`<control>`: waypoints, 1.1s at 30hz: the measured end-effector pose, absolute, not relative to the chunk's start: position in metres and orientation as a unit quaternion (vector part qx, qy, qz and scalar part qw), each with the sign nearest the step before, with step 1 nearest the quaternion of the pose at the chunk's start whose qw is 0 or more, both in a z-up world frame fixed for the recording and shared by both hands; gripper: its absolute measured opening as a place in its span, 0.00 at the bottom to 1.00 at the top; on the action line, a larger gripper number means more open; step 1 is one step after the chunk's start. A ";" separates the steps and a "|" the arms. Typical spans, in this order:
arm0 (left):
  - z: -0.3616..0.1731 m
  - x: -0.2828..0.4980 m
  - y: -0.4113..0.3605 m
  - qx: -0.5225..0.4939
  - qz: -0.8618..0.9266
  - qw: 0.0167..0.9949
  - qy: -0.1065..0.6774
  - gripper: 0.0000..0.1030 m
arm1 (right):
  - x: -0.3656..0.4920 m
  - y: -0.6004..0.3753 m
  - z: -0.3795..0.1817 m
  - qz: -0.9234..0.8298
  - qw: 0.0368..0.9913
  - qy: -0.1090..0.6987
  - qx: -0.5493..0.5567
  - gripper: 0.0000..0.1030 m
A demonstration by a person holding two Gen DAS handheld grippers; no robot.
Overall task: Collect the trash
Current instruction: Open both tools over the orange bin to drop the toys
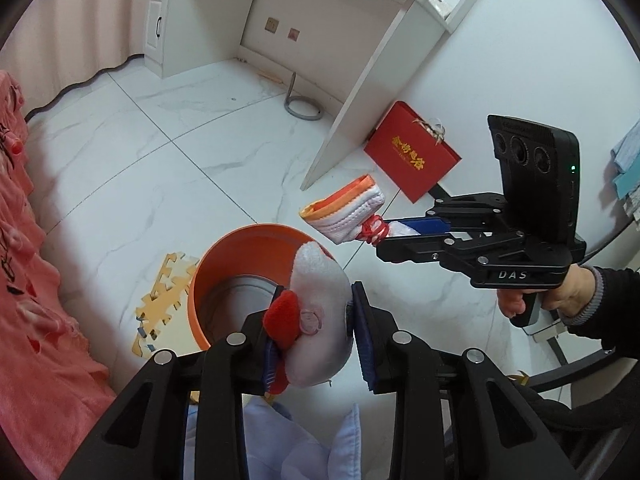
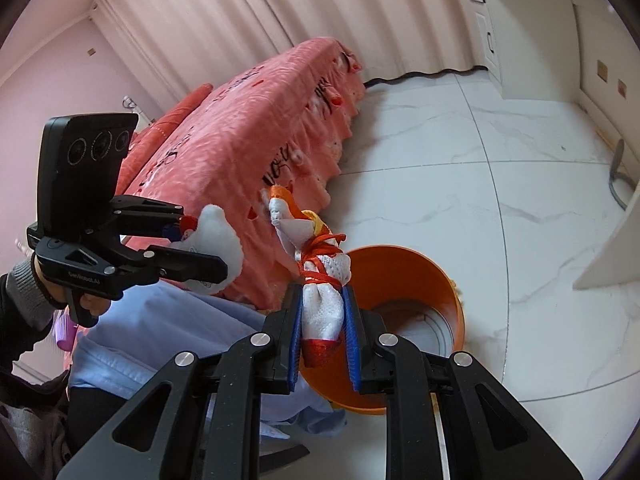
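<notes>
My left gripper (image 1: 316,320) is shut on a white plush toy (image 1: 320,292) with a red piece, held just above the near rim of an orange bin (image 1: 208,272). My right gripper (image 2: 324,324) is shut on a white cloth bundle (image 2: 324,304) tied with red string and edged in orange. It holds the bundle above the orange bin (image 2: 404,264). In the left wrist view the right gripper (image 1: 396,236) and its bundle (image 1: 348,208) hang to the right of the bin. In the right wrist view the left gripper (image 2: 200,248) and its plush (image 2: 216,240) sit left of the bin.
A bed with a pink cover (image 2: 248,128) lies beside the bin. A yellow foam puzzle mat (image 1: 164,296) lies on the white tile floor left of the bin. A red gift box (image 1: 412,152) leans by a white desk (image 1: 360,80). Light blue cloth (image 2: 152,332) is below the grippers.
</notes>
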State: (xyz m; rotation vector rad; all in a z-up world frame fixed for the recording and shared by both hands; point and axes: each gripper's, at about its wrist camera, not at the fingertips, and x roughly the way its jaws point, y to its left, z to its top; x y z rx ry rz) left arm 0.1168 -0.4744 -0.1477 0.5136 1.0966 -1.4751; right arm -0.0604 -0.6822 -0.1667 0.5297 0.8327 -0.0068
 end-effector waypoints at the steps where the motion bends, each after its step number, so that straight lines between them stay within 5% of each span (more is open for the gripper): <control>1: -0.148 0.117 -0.476 0.221 -0.630 0.579 0.469 0.34 | -0.060 -0.683 -0.168 -0.005 0.880 0.399 0.255 0.20; 4: -0.149 0.118 -0.483 0.225 -0.626 0.586 0.464 0.47 | -0.057 -0.685 -0.172 -0.010 0.881 0.399 0.256 0.23; 6: -0.150 0.119 -0.484 0.227 -0.621 0.592 0.462 0.61 | -0.055 -0.686 -0.173 -0.013 0.881 0.396 0.259 0.35; 8: -0.150 0.119 -0.484 0.225 -0.620 0.592 0.462 0.61 | -0.054 -0.684 -0.174 -0.014 0.882 0.395 0.256 0.41; 22: -0.147 0.120 -0.471 0.236 -0.605 0.602 0.465 0.61 | -0.054 -0.670 -0.161 0.007 0.884 0.393 0.252 0.41; 25: -0.138 0.119 -0.461 0.236 -0.599 0.614 0.456 0.72 | -0.053 -0.662 -0.149 0.018 0.889 0.388 0.244 0.42; 33: -0.112 0.116 -0.422 0.231 -0.574 0.654 0.435 0.83 | -0.046 -0.624 -0.118 0.052 0.898 0.378 0.217 0.64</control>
